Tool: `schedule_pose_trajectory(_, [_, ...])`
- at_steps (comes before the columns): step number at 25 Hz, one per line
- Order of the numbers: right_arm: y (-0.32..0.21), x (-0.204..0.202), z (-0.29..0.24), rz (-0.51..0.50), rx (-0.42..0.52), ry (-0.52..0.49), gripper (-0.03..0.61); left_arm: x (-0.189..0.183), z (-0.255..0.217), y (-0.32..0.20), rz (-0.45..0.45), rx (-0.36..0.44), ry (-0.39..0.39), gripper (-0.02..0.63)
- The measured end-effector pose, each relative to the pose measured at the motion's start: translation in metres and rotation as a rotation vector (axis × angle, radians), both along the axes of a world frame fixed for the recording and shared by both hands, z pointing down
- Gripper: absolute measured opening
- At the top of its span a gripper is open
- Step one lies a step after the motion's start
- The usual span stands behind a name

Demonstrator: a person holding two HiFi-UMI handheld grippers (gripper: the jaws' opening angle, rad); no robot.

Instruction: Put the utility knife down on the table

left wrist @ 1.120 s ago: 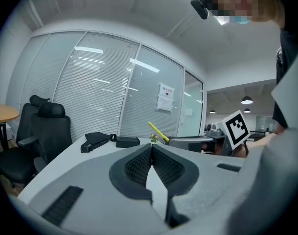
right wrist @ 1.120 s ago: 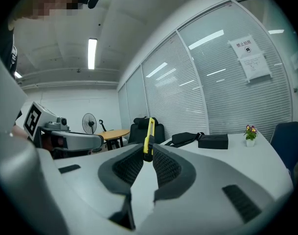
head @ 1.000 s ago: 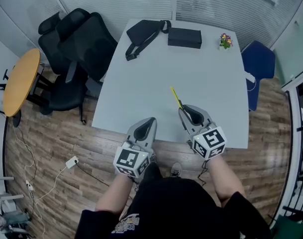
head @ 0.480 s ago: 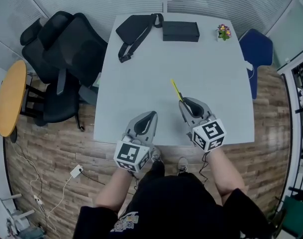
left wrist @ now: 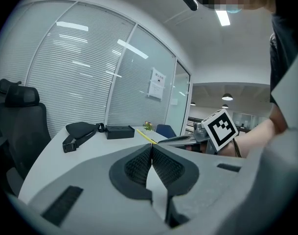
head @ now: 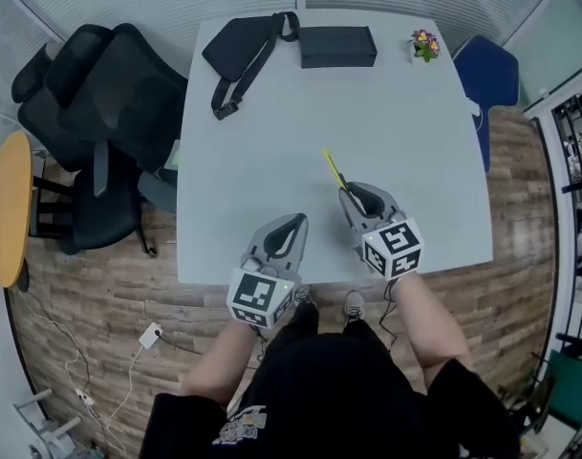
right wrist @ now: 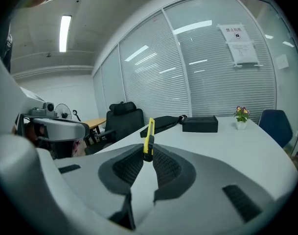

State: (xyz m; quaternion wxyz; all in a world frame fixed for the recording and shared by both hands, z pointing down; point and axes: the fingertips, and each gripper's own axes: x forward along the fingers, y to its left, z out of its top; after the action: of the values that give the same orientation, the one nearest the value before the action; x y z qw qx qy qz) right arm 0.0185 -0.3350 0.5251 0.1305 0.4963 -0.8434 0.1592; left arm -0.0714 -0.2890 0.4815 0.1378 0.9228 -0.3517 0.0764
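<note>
Yellow utility knife [head: 334, 171] in the tight jaws of the right gripper [head: 347, 192] over the desk [head: 386, 103]; left gripper [head: 294, 221] jaws together, empty.

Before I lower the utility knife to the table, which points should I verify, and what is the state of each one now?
1. Utility knife clamped in the right hand-held gripper: ok.
2. Table bare ahead of the knife: ok.
3. Left hand-held gripper shut, empty, apart from the knife: ok.
4. Sling bag, black box and potted flowers at the far end, out of the way: ok.
5. Blade retracted: cannot tell.
6. Knife's height above the table: cannot tell.
</note>
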Motion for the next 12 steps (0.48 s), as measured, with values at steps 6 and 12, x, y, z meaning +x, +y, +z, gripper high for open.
schedule_pose_trajectory(6, [-0.011, 0.003, 0.043, 0.021, -0.081, 0.030, 0.061, 0.006, 0.018, -0.004, 0.030, -0.037, -0.001, 0.006])
schedule_pose_trajectory(12, [-0.014, 0.008, 0.095, 0.041, -0.184, 0.061, 0.061, 0.008, 0.029, -0.002, 0.050, -0.063, -0.005, 0.006])
